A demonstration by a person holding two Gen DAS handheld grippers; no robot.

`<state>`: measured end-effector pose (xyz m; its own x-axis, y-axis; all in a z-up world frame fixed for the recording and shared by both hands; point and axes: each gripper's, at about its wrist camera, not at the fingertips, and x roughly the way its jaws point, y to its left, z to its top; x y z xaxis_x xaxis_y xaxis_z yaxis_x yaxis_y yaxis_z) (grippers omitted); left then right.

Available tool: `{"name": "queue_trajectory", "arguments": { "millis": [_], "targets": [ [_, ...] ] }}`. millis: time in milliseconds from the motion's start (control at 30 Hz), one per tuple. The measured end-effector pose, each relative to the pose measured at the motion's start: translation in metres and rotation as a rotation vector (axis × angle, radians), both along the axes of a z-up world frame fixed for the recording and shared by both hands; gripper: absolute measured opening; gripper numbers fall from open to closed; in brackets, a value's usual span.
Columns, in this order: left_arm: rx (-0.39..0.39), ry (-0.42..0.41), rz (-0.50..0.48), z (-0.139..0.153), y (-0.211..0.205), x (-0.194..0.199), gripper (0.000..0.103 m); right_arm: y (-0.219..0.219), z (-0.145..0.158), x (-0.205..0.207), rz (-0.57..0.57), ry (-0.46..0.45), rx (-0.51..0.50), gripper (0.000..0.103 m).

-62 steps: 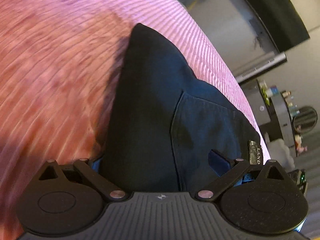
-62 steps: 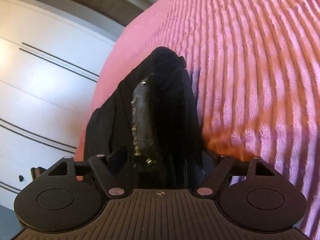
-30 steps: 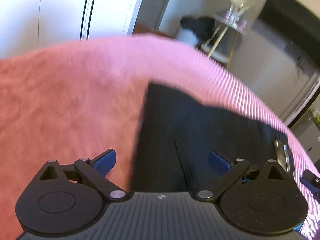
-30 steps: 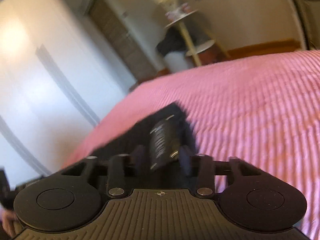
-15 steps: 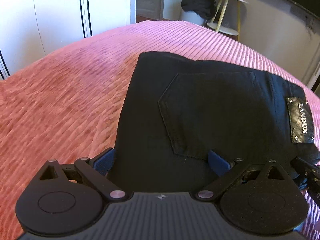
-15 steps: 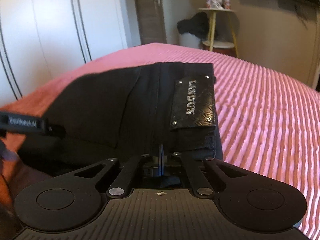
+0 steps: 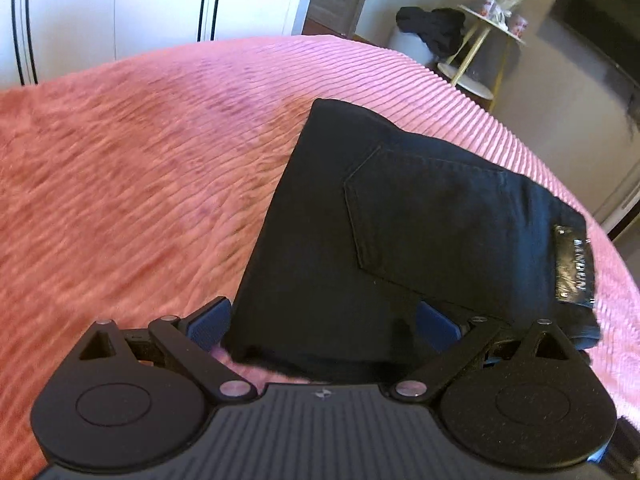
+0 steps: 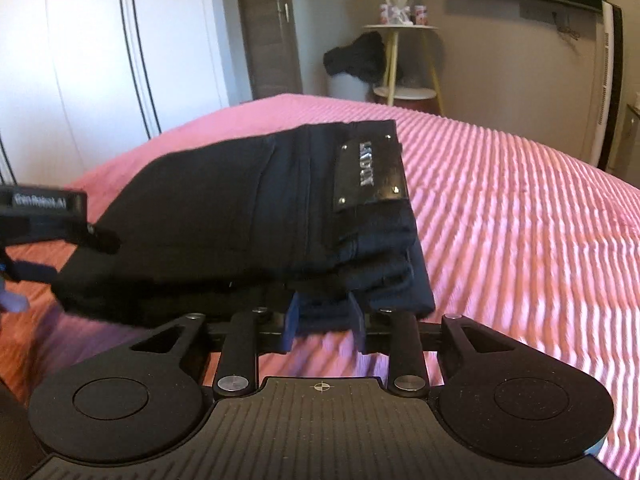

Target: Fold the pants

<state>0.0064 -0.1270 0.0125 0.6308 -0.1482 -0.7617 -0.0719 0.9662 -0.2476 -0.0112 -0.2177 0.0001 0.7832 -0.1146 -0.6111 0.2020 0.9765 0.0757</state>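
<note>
Blue finger pads (image 8: 356,312) of the right gripper (image 8: 322,316) are seen parted, having just opened, with the folded black pants (image 8: 248,216) between them on the pink ribbed bedspread (image 8: 520,220). The left gripper (image 7: 320,320) is spread wide around the near corner. The stack may be dragged askew if a pad snags during withdrawal. The leather patch (image 8: 370,172) cannot be read; "Gen Robot.AI" is printed on the left gripper.

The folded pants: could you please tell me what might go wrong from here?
The right gripper has just been opening with an edge of the pants between its fingers; pulling back could snag it and undo the fold. The left gripper straddles the near corner, so withdrawing may drag the stack.
</note>
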Motion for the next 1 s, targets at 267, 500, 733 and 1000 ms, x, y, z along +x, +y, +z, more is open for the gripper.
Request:
{"name": "queue_trajectory", "arguments": {
  "millis": [267,500,733,1000],
  "targets": [
    [0.03,-0.072,-0.062,0.026,-0.005,-0.033,0.099,0.007,0.007,-0.009,0.017,-0.012,0.037,0.062],
    [0.105,-0.096,-0.07,0.033,-0.005,-0.042,0.099,0.012,0.005,-0.007,0.054,0.0,0.043,0.074],
    [0.118,-0.011,-0.189,0.01,-0.021,-0.046,0.099,0.005,0.0,-0.004,0.051,0.043,0.139,0.078],
    [0.193,0.041,-0.204,-0.02,-0.021,-0.05,0.099,0.014,-0.01,0.004,0.06,0.18,0.165,0.099]
  ]
}}
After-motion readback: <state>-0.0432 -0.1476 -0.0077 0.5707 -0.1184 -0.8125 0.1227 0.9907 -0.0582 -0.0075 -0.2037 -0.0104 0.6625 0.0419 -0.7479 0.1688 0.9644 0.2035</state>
